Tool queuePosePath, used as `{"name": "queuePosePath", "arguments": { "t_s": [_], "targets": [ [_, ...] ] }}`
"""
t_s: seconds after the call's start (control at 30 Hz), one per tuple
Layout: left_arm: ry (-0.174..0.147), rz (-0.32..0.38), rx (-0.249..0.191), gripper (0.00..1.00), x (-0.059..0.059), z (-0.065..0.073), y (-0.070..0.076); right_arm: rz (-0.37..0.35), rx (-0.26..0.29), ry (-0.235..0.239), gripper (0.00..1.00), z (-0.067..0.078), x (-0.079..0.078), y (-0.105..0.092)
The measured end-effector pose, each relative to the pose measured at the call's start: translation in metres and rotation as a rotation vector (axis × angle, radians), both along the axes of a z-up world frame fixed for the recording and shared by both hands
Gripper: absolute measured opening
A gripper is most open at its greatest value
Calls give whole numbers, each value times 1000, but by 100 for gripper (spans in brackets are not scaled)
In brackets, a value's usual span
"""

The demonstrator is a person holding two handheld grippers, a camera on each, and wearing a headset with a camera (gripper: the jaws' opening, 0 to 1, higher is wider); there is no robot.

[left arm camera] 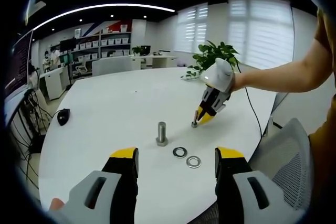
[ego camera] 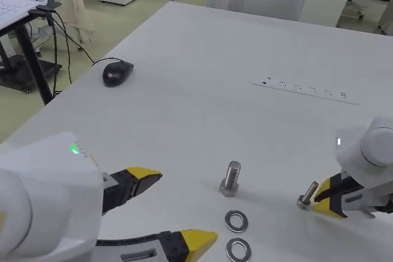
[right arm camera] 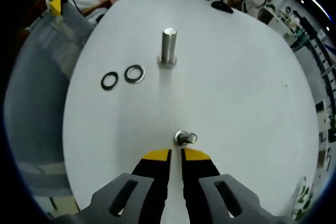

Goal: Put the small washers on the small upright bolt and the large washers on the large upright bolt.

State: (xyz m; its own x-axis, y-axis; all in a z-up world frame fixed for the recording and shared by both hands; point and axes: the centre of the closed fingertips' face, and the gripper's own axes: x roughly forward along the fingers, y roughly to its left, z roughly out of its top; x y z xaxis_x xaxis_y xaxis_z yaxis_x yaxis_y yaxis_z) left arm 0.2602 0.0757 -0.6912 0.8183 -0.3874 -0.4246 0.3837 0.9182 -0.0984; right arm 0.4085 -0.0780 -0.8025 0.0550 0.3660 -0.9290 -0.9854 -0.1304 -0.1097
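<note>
We are holding the left claw (left arm camera: 177, 156) wide open with nothing between its jaws, low over the white surface (ego camera: 202, 90). Ahead of it, roughly in line with the gap, the large bolt (ego camera: 230, 179) is standing upright on its head. A first washer (ego camera: 236, 220) and a second washer (ego camera: 238, 250) are lying flat just beside each other, between that claw's tips and the bolt, nearer its right jaw. The right claw (right arm camera: 176, 153) is pinching the small bolt (right arm camera: 185, 138) at its very tips, jaws almost closed; the bolt is tilting, head end down at the surface. From this claw the large bolt is standing straight ahead, well apart, and both washers are lying ahead to its left. A mouse (ego camera: 116, 73) is resting far beyond the left claw
</note>
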Motion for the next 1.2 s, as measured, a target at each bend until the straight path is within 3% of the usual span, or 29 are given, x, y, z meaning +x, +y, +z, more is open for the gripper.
{"name": "queuePosePath", "arguments": {
  "t_s": [0.53,0.8,1.07,1.2],
  "targets": [
    [-26,-15,8,58,-5,6,-4,58,37,18,10,8,-41,15],
    [-42,-24,10,58,-10,12,-5,134,38,49,11,0,-78,33],
    [-49,-21,10,58,-15,14,-3,178,37,76,13,-6,-100,44],
    [-56,-20,5,58,-17,16,-3,204,39,82,18,-11,-110,54]
  ]
}}
